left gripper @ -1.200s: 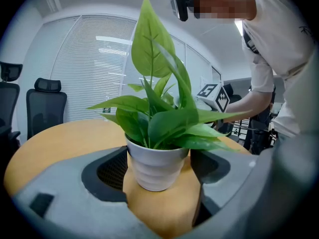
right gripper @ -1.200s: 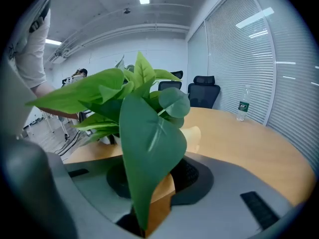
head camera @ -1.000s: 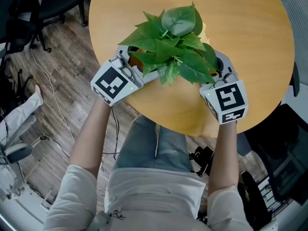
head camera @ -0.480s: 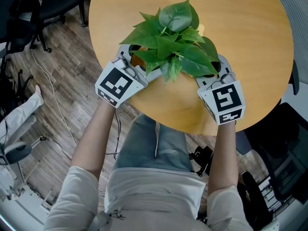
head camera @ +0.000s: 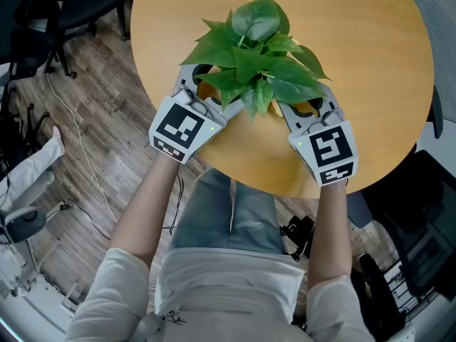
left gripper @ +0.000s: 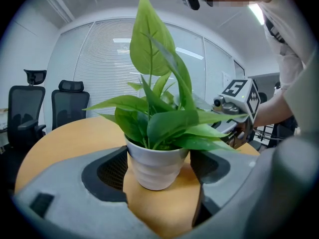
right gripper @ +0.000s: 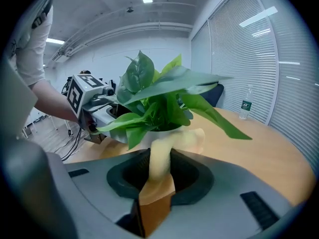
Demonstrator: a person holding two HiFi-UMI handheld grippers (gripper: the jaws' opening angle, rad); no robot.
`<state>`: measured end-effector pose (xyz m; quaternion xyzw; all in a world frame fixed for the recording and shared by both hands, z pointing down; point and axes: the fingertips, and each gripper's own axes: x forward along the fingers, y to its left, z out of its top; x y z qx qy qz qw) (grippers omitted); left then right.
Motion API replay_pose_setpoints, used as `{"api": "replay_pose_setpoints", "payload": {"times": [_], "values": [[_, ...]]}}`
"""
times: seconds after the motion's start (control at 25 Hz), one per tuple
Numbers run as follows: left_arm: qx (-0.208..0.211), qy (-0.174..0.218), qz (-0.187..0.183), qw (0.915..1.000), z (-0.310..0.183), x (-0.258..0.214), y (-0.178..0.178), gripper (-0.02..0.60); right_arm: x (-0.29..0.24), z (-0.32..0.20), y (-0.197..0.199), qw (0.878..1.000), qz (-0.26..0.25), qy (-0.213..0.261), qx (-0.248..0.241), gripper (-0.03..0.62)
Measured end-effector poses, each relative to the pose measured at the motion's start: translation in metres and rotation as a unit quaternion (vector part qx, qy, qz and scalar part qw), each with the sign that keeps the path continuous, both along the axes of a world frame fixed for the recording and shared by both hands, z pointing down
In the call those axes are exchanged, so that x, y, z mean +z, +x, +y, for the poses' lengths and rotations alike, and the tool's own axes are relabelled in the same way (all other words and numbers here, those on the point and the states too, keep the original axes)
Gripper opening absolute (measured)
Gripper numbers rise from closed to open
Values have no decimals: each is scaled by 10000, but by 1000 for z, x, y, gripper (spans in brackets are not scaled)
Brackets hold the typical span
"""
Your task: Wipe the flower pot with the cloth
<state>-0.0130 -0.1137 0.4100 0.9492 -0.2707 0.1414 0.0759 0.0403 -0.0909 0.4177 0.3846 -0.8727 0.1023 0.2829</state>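
Note:
A white ribbed flower pot [left gripper: 157, 163] with a leafy green plant [head camera: 256, 55] stands on the round wooden table [head camera: 370, 48]. My left gripper [head camera: 210, 91] reaches in from the left, and its jaws press on both sides of the pot. My right gripper [head camera: 308, 109] comes in from the right, shut on a pale yellow cloth [right gripper: 160, 156]. The cloth's free end lies against the pot's side under the leaves. In the head view the leaves hide the pot and the cloth.
The table's near edge runs just below both grippers, close to the person's lap. A water bottle [right gripper: 244, 108] stands far off on the table. Black office chairs [left gripper: 25, 108] stand beyond the table, and cables [head camera: 71, 127] trail on the wood floor at the left.
The plant and pot have shifted a little up and left in the head view and turned. The left gripper swung with them. The right gripper edged inward, still holding the cloth.

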Motion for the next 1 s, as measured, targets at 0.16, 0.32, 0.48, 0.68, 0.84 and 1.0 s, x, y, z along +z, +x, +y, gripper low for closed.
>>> {"api": "replay_pose_setpoints", "payload": {"times": [0.16, 0.32, 0.48, 0.68, 0.84, 1.0], "values": [[-251, -23, -125, 9996, 0, 1, 2, 402, 1, 1, 0, 10000, 4, -26, -11, 95], [-456, -34, -152, 9988, 0, 1, 2, 402, 1, 3, -2, 10000, -69, -63, 4, 95], [-622, -93, -188, 9978, 0, 2, 3, 402, 3, 7, -4, 9999, -95, -104, -7, 95], [-895, -151, -242, 9956, 0, 3, 4, 402, 6, 9, -7, 9999, -91, -129, -30, 95], [-1121, -198, -276, 9931, 0, 3, 5, 402, 7, 11, -9, 9998, -104, -153, -37, 95], [-1254, -233, -305, 9914, 0, 3, 5, 402, 8, 14, -12, 9998, -112, -172, -55, 95]]}}
